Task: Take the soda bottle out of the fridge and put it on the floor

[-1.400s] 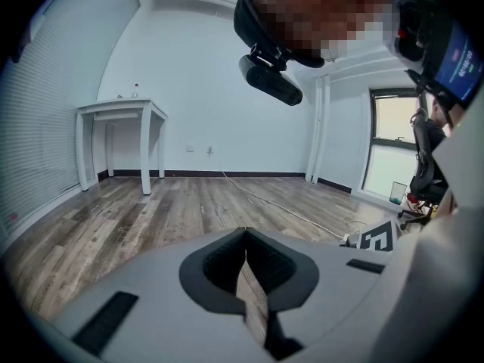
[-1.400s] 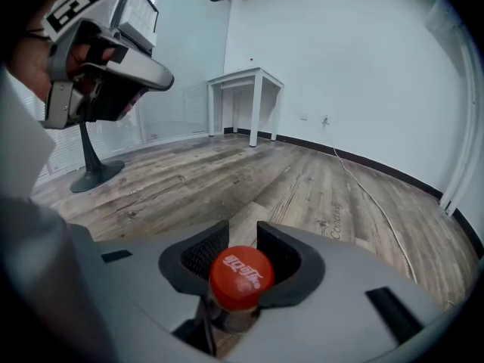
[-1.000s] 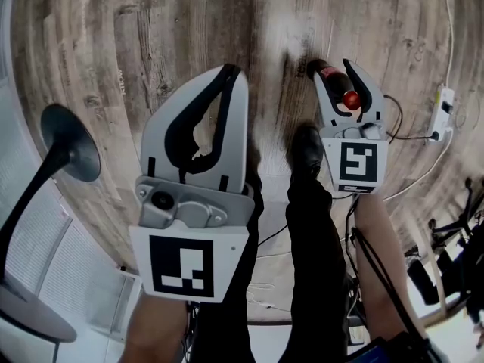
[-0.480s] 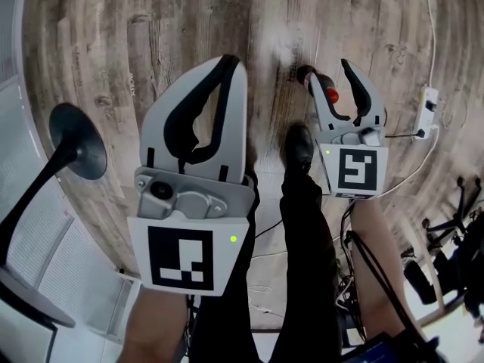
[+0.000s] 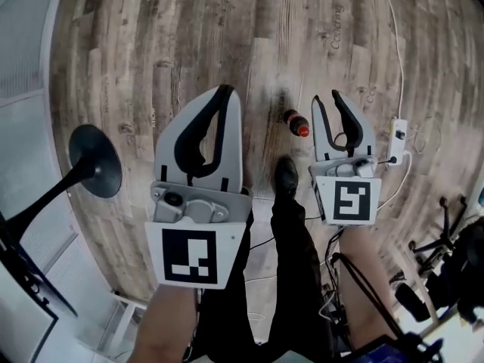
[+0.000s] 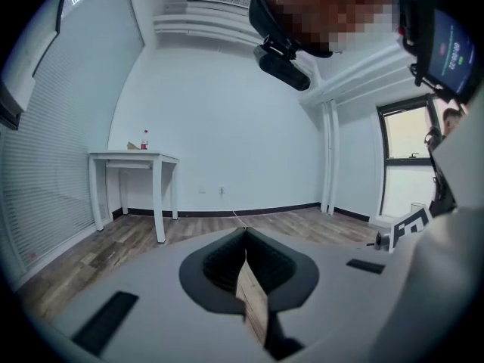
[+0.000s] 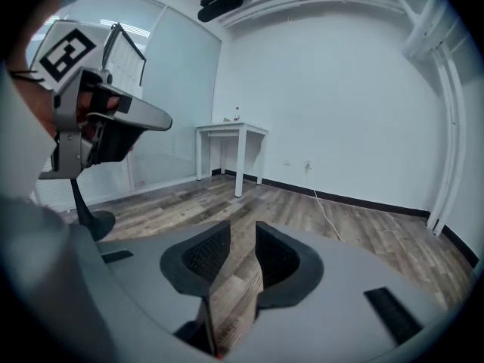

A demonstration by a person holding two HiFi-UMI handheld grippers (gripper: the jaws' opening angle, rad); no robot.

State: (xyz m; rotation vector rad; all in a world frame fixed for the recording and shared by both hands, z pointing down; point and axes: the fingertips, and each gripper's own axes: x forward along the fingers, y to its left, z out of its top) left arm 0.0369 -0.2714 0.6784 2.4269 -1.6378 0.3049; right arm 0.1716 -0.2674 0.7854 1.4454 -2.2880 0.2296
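Observation:
The soda bottle (image 5: 296,122), dark with a red cap, stands on the wooden floor, seen from above. My right gripper (image 5: 327,99) hangs just to its right, apart from it. Its jaws are closing, a narrow gap is left, and nothing is between them; the right gripper view shows only floor past the right gripper (image 7: 242,231). My left gripper (image 5: 224,91) is held to the bottle's left with its tips together, and the left gripper (image 6: 244,233) holds nothing. No fridge shows in any view.
A black round stand base (image 5: 96,160) with a slanting pole sits on the floor at the left. A white power strip (image 5: 398,132) and cables lie at the right. The person's shoe (image 5: 285,176) is just behind the bottle. A white table (image 6: 133,158) stands by the far wall.
The bottle was between the right gripper's jaws; now it stands free on the floor to that gripper's left. Both grippers have lifted away from the floor, and the right jaws have narrowed.

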